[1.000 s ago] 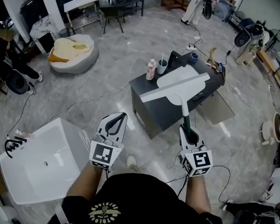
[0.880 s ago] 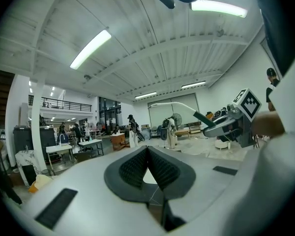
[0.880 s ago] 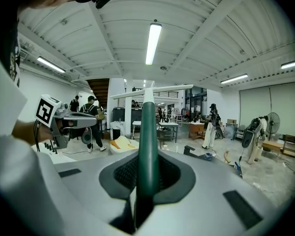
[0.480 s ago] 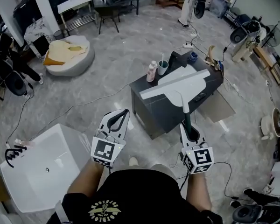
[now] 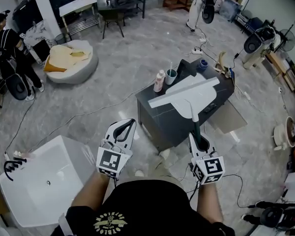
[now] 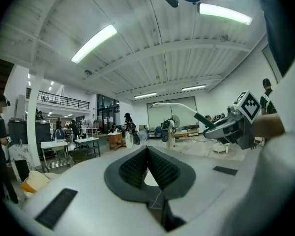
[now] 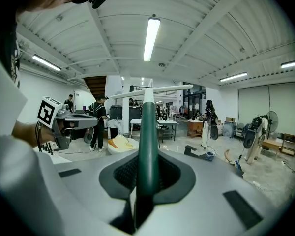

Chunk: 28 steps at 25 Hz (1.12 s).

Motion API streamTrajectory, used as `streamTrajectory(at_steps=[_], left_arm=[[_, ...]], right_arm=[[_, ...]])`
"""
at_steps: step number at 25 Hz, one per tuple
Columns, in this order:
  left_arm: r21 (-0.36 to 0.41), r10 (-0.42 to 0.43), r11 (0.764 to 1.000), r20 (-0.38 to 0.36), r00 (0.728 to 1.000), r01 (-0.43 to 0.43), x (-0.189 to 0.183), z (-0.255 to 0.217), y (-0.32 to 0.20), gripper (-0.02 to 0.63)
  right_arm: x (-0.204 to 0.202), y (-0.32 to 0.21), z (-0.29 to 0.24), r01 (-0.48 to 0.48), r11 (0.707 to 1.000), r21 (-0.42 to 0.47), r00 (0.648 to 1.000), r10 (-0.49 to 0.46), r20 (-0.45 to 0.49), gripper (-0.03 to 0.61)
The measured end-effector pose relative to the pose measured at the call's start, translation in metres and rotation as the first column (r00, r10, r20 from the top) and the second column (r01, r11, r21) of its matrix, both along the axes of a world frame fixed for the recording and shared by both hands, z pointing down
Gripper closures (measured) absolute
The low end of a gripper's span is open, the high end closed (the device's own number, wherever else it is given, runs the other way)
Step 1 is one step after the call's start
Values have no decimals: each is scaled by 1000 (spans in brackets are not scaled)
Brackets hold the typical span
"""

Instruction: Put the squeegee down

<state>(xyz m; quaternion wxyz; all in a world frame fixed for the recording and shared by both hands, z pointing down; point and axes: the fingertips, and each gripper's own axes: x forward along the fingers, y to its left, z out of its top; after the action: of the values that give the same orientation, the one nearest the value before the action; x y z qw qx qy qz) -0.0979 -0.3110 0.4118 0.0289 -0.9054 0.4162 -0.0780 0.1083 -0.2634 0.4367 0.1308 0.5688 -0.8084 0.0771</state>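
As right gripper (image 5: 196, 134) clamps, one squeegee (image 5: 186, 93)

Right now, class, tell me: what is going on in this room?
A person holds a claw in each hand. The right claw is shut on the dark green handle of a white-bladed squeegee, which is held in the air, pointing towards a dark grey table. The left claw is shut and empty. The squeegee is not yet put down.
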Motion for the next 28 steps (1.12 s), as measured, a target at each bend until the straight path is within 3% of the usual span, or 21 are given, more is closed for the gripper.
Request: streamTrajectory(at_steps=[15, 28], left_arm=[[-25, -24, 999, -8, 1000, 24, 38, 2, -81, 591], [-48, -43, 998, 31, 999, 44, 81, 22, -139, 591]], right_arm=[[39, -93, 50, 26, 997, -67, 1000, -26, 1, 514], [66, -140, 156, 74, 965, -251, 995, -88, -47, 514]])
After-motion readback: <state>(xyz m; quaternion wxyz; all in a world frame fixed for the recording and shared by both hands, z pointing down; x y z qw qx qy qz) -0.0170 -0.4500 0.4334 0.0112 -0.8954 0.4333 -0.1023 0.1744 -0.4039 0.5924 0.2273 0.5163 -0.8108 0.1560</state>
